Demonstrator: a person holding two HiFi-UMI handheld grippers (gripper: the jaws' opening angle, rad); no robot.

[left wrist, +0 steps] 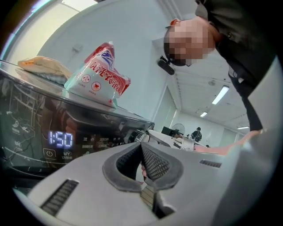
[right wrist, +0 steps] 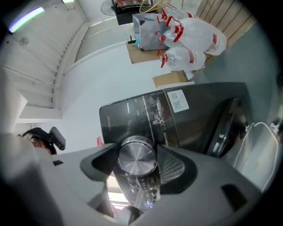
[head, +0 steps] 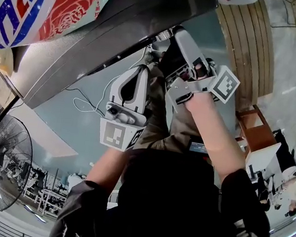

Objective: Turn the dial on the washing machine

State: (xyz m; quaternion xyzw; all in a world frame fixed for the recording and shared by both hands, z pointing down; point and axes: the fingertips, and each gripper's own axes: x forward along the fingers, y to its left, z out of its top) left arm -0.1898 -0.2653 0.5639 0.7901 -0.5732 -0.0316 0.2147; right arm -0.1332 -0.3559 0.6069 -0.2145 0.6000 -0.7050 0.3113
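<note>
The round brushed-metal dial (right wrist: 137, 158) sits on the dark glossy washing machine panel (right wrist: 132, 112). My right gripper (right wrist: 138, 160) is shut on the dial, a ribbed pad against each side of it. From the head view, the right gripper (head: 166, 41) reaches up to the machine's dark front (head: 93, 41). My left gripper (left wrist: 142, 161) is shut with nothing in it and is held back from the panel. In the left gripper view the lit display (left wrist: 60, 139) reads 1:50, and the dial (left wrist: 140, 136) shows to its right. In the head view the left gripper (head: 141, 72) is below the right one.
A red, white and blue detergent bag (left wrist: 99, 81) lies on top of the machine, also in the head view (head: 34, 3). A white cable (head: 86, 103) hangs beside it. A floor fan (head: 1, 163), wooden slats (head: 248, 41) and several spray bottles (right wrist: 177, 31) stand nearby.
</note>
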